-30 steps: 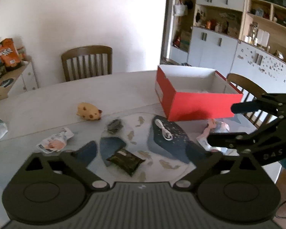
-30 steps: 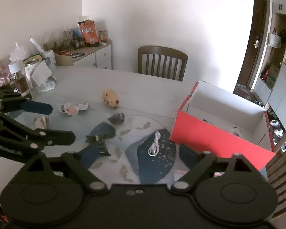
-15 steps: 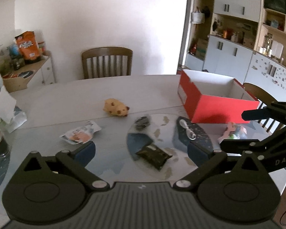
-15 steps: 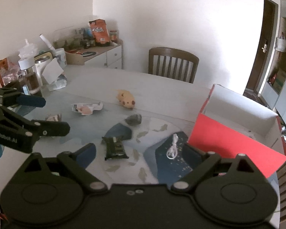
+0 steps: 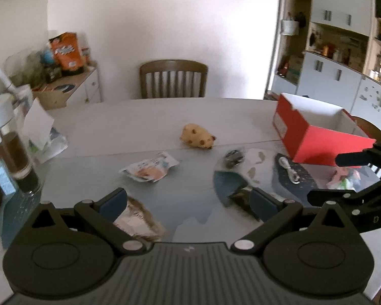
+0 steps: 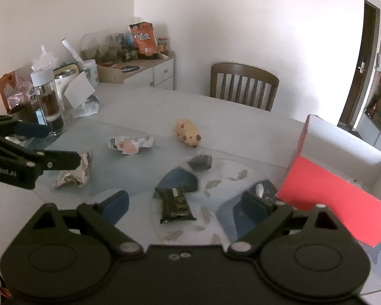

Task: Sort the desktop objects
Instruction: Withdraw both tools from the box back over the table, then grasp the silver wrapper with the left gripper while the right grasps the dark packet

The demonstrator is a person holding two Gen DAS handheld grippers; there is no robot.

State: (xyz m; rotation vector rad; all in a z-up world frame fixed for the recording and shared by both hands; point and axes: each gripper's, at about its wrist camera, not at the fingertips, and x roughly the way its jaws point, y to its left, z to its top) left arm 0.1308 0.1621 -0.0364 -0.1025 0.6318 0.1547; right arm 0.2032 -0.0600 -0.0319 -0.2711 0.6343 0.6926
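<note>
Approach step, nothing yet picked. I hold the left gripper (image 5: 188,203) and right gripper (image 6: 185,203) above the table (image 5: 144,119), both with jaws apart and empty. The dark packet (image 6: 175,204) lies under the right one; the red box (image 6: 337,203) stands right. Next: lower, clamp.

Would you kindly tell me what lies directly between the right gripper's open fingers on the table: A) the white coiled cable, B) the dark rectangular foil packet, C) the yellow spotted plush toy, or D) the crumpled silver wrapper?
B: in the right wrist view the dark rectangular foil packet lies between the right gripper's spread fingers.
</note>
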